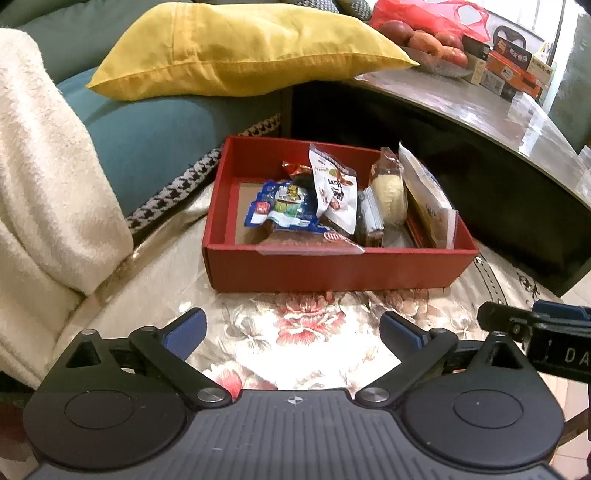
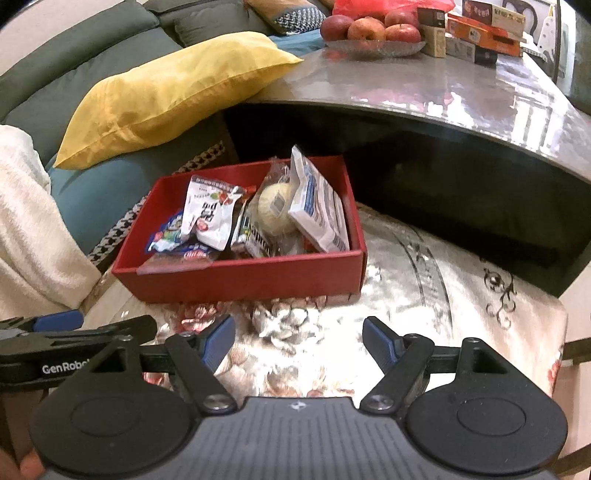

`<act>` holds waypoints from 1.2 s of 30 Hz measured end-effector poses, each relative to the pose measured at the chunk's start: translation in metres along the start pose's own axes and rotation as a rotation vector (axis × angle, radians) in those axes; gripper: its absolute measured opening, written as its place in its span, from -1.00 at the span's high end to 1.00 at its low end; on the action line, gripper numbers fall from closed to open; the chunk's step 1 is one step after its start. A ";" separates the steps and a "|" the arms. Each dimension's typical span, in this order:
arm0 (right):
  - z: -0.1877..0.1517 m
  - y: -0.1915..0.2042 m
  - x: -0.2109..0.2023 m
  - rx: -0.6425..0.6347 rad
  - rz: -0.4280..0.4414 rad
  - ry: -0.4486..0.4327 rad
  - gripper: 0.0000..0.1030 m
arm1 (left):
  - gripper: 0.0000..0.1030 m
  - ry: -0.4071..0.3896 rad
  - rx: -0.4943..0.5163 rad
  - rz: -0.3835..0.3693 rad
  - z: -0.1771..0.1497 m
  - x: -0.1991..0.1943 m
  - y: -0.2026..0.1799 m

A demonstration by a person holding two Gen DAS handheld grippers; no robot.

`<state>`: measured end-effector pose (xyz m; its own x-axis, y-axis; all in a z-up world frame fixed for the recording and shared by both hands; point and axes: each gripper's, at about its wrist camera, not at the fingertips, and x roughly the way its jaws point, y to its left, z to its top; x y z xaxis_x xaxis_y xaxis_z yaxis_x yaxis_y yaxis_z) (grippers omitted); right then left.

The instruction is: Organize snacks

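Observation:
A red cardboard box [image 1: 332,267] stands on a floral-covered low table [image 1: 295,325]. It holds several snack packets: a blue packet [image 1: 280,208], a white packet [image 1: 334,192], a round pale cake in clear wrap [image 1: 388,195] and a large white bag [image 1: 428,199] leaning on the right wall. The box also shows in the right wrist view [image 2: 240,277], with the white packet [image 2: 210,214] and the large white bag [image 2: 317,210]. My left gripper [image 1: 293,332] is open and empty, short of the box. My right gripper [image 2: 299,343] is open and empty, beside it.
A yellow pillow [image 1: 236,48] lies on a teal sofa [image 1: 147,147] behind the box. A white blanket [image 1: 48,166] hangs at the left. A dark curved table [image 2: 443,92] at the right carries a bowl of apples [image 2: 373,31] and stacked boxes [image 2: 484,29].

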<state>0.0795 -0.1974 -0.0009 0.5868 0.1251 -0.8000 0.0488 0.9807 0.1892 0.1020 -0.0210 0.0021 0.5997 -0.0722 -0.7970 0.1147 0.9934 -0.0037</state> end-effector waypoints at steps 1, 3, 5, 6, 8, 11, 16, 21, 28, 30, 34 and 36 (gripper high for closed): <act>-0.002 0.000 -0.001 -0.001 -0.001 0.003 -0.39 | -1.00 0.000 0.000 -0.001 -0.002 -0.001 0.000; -0.007 0.002 -0.002 -0.006 -0.004 0.007 -0.39 | -1.00 -0.001 0.002 -0.006 -0.004 -0.004 0.000; -0.010 0.003 -0.003 -0.007 -0.004 0.011 -0.39 | -1.00 -0.002 0.002 -0.007 -0.007 -0.007 0.000; -0.011 0.004 -0.004 -0.006 -0.004 0.012 -0.39 | -1.00 0.000 0.003 -0.008 -0.009 -0.008 -0.001; -0.014 0.005 -0.005 -0.005 -0.002 0.015 -0.39 | -1.00 0.001 0.003 -0.011 -0.012 -0.009 -0.001; -0.017 0.007 -0.008 -0.009 0.000 0.014 -0.39 | -1.00 0.008 0.009 -0.010 -0.016 -0.009 -0.002; -0.020 0.007 -0.010 -0.010 -0.001 0.024 -0.39 | -1.00 0.014 0.018 -0.004 -0.021 -0.011 -0.003; -0.024 0.008 -0.009 -0.018 -0.008 0.041 -0.39 | -1.00 0.025 0.022 0.001 -0.027 -0.011 -0.003; -0.038 0.010 -0.006 -0.047 -0.030 0.089 -0.39 | -0.99 0.075 0.045 0.018 -0.042 -0.007 -0.006; -0.041 0.010 -0.007 -0.052 -0.034 0.096 -0.39 | -0.99 0.082 0.050 0.020 -0.045 -0.007 -0.006; -0.043 0.010 -0.008 -0.054 -0.037 0.109 -0.39 | -0.98 0.090 0.054 0.021 -0.049 -0.008 -0.007; -0.044 0.010 -0.008 -0.056 -0.038 0.112 -0.39 | -0.98 0.095 0.054 0.020 -0.050 -0.008 -0.006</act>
<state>0.0394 -0.1821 -0.0181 0.4910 0.1010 -0.8653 0.0225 0.9915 0.1284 0.0567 -0.0221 -0.0214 0.5252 -0.0407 -0.8500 0.1476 0.9881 0.0440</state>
